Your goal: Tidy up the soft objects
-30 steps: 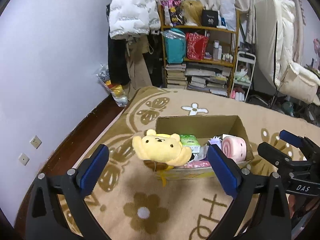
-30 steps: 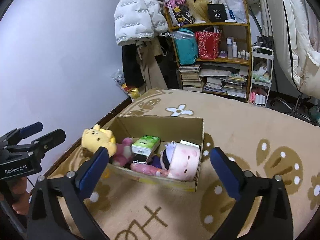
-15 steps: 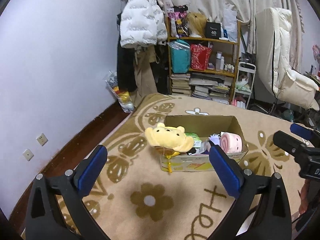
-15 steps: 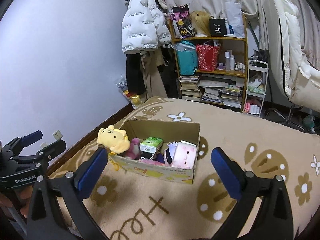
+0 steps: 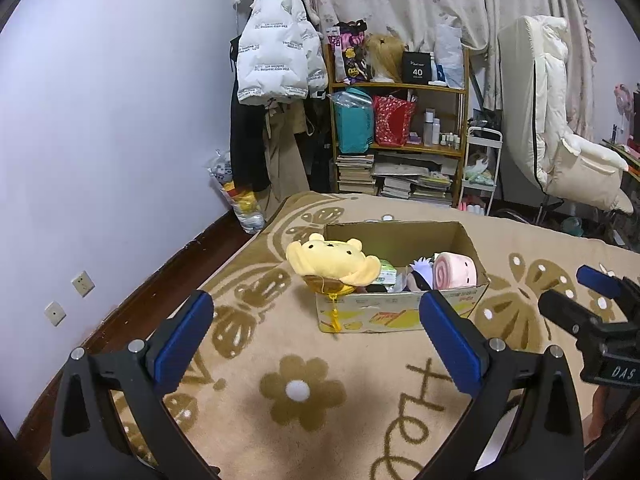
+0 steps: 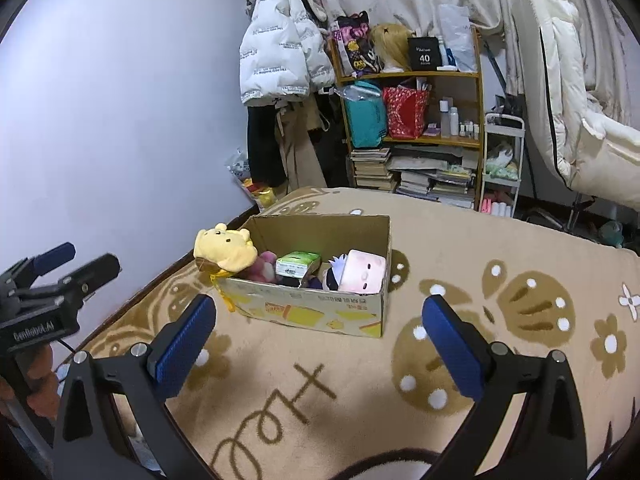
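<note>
Cardboard box (image 5: pixel 400 312) now farther off, patterned rug (image 5: pixel 304 392), purple wall (image 5: pixel 120 120)

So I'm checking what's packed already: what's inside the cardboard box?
In the cardboard box: a yellow bear plush draped over one corner, a pink plush, a green tissue pack, a white-haired doll and a pink roll plush. Anything beneath them is hidden.

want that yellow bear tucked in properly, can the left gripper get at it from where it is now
Probably yes. The left gripper is open and empty, and only bare rug lies between it and the yellow bear, which droops over the near-left corner of the cardboard box. It would have to move forward first.
</note>
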{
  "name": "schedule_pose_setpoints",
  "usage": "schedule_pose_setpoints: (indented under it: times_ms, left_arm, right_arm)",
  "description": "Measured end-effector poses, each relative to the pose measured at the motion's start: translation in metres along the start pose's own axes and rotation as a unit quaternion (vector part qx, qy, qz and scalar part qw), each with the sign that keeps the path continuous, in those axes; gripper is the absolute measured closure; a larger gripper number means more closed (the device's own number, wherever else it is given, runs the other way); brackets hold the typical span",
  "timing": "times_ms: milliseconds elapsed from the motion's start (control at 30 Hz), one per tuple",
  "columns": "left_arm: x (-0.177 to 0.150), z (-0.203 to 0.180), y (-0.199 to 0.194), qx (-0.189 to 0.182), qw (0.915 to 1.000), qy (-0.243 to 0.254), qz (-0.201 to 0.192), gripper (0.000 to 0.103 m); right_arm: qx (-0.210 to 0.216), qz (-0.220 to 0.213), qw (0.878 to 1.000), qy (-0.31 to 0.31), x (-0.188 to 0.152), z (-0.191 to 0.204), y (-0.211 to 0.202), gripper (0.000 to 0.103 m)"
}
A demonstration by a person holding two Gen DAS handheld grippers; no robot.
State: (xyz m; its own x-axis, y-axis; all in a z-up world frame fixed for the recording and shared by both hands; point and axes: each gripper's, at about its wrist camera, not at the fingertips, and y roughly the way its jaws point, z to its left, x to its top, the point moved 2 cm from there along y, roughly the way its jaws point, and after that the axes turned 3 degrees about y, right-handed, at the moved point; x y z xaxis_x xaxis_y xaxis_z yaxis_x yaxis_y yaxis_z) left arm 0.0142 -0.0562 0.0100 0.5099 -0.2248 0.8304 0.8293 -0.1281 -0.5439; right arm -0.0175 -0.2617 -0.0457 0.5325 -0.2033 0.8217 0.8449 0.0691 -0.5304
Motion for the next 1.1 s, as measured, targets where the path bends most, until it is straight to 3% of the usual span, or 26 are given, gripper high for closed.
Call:
schedule_pose_setpoints:
  times_ms: [600,1100]
  left_arm:
    - [-0.02,-0.023,0.02,-0.004,0.9989,0.045,0.01,0.001]
    - [-0.022,-0.023,0.02,0.013,0.999,0.043,0.006,0.001]
  right_arm:
    - [0.0,-0.026,1.0,-0.002,-0.01,-0.003,-0.001,0.0]
    - [-0.004,-0.025,1.0,0.005,-0.015,-0.002,0.003,0.0]
